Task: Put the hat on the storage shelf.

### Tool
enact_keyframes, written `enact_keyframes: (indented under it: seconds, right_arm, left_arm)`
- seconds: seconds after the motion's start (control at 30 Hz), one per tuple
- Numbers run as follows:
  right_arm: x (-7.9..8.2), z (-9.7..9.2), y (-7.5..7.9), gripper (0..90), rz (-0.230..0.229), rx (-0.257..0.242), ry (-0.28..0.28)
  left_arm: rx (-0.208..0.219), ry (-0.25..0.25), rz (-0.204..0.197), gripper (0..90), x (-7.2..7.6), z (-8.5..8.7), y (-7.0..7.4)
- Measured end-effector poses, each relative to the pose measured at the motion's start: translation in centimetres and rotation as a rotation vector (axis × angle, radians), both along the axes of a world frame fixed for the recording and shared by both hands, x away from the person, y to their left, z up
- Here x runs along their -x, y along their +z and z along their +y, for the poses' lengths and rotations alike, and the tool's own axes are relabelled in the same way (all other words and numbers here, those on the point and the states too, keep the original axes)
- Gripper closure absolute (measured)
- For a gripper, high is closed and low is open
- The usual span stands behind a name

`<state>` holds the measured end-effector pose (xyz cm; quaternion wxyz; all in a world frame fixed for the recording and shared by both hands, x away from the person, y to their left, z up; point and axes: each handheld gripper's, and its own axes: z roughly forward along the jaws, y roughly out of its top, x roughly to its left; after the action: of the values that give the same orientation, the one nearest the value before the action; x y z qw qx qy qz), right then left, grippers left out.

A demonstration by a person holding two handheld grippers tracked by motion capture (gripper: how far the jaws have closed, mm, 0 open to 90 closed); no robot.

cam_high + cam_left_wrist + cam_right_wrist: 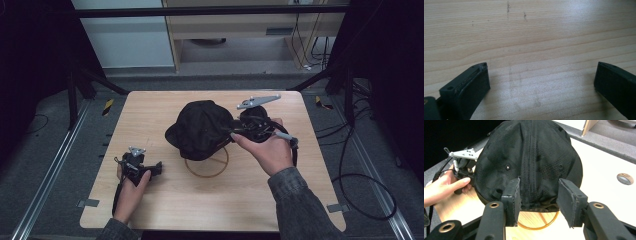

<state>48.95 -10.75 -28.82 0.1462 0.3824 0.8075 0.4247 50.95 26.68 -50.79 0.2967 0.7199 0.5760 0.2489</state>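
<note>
A black mesh cap (202, 129) sits at the table's middle on a thin golden wire ring (206, 167). My right gripper (231, 134) reaches in from the cap's right side. In the right gripper view its jaws stand apart on either side of the cap's (529, 157) lower rear edge, and the pads (570, 200) do not squeeze the fabric. The wire ring (541, 220) shows below the cap. My left gripper (157, 167) rests at the table's front left, apart from the cap. Its jaws are wide open over bare wood, my left gripper (541, 75) holding nothing.
The light wooden table (300, 200) has rounded corners and a small metal-ringed hole (625, 178) in its top. Black frame posts and cables stand around it on the grey floor. A cable (365, 200) loops on the floor at the right.
</note>
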Motion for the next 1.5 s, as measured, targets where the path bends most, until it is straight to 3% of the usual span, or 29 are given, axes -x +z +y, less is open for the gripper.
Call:
enact_keyframes:
  seconds: [0.4,0.8,0.97,1.03,1.5]
  right_arm:
    - [0.4,-1.5,-0.2,44.2,-0.006,-0.002,-0.032]
    - [1.3,-4.7,-1.8,24.2,-0.019,-0.022,-0.127]
    - [1.6,-5.9,-3.4,20.1,-0.023,-0.018,-0.150]
    - [2.0,-6.6,-5.1,17.5,-0.021,-0.008,-0.165]
    - [2.2,-7.6,-12.7,13.6,0.039,0.029,-0.195]
  left_arm:
    - [0.000,0.000,0.000,0.0,0.0,0.0,0.0]
    - [-0.002,-0.002,0.002,0.0,0.0,0.0,0.0]
    - [-0.003,-0.002,0.002,0.0,0.0,0.0,0.0]
    - [-0.003,-0.002,0.002,0.0,0.0,0.0,0.0]
    - [-0.003,-0.002,0.002,0.0,0.0,0.0,0.0]
